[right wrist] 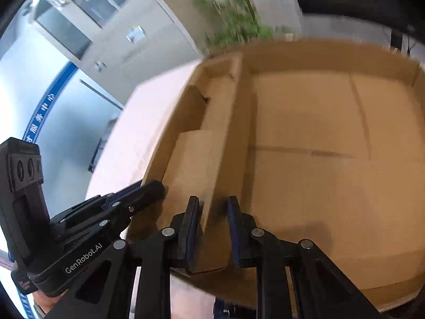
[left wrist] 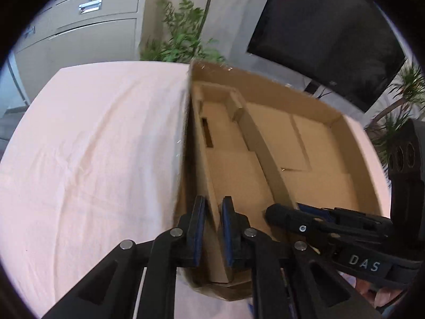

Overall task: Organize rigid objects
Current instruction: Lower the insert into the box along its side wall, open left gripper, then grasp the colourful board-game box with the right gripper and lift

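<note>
An open brown cardboard box (left wrist: 345, 130) lies on a table with a pink cloth (left wrist: 87, 146). A cardboard divider (left wrist: 268, 159) splits it into a narrow left part and a wide right part. My left gripper (left wrist: 213, 232) straddles the box's left wall (left wrist: 209, 212), jaws close on either side of it. My right gripper (right wrist: 212, 228) straddles the divider (right wrist: 223, 159) near the front edge in the same way. Each gripper shows in the other's view: the right one (left wrist: 313, 218), the left one (right wrist: 138, 194). The box (right wrist: 332, 63) holds no loose objects.
Grey cabinets (left wrist: 87, 24) stand behind the table at the left. Green plants (left wrist: 183, 37) stand behind the box. A dark screen (left wrist: 326, 37) is at the back right. Both views are motion-blurred.
</note>
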`<action>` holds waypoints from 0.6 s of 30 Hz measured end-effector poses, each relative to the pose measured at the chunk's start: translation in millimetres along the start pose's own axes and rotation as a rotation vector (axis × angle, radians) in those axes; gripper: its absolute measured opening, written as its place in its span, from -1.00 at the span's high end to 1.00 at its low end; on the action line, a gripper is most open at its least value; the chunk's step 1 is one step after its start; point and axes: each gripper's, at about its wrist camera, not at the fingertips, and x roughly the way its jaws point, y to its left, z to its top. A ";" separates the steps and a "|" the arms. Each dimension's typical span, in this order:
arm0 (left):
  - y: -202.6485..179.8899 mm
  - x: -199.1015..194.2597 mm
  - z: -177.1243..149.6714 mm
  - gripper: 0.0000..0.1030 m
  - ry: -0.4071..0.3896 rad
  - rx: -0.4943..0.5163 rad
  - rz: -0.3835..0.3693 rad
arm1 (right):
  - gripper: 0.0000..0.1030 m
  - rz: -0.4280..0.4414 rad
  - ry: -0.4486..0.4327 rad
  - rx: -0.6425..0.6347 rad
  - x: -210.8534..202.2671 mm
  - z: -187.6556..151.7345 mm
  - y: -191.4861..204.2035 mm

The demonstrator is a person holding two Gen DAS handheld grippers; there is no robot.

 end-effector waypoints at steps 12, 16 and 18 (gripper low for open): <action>-3.4 -80.5 -68.7 -0.09 -0.144 -0.011 -0.049 | -0.51 0.006 -0.012 -0.122 -19.0 -48.0 1.0; -25.1 -104.5 -123.0 -0.66 -0.145 -0.008 -0.172 | -0.99 -0.108 -0.193 -0.276 -120.4 -113.9 -22.9; -47.4 -96.2 -143.7 -0.66 -0.070 -0.005 -0.281 | -1.00 -0.090 -0.176 -0.273 -153.4 -150.7 -47.0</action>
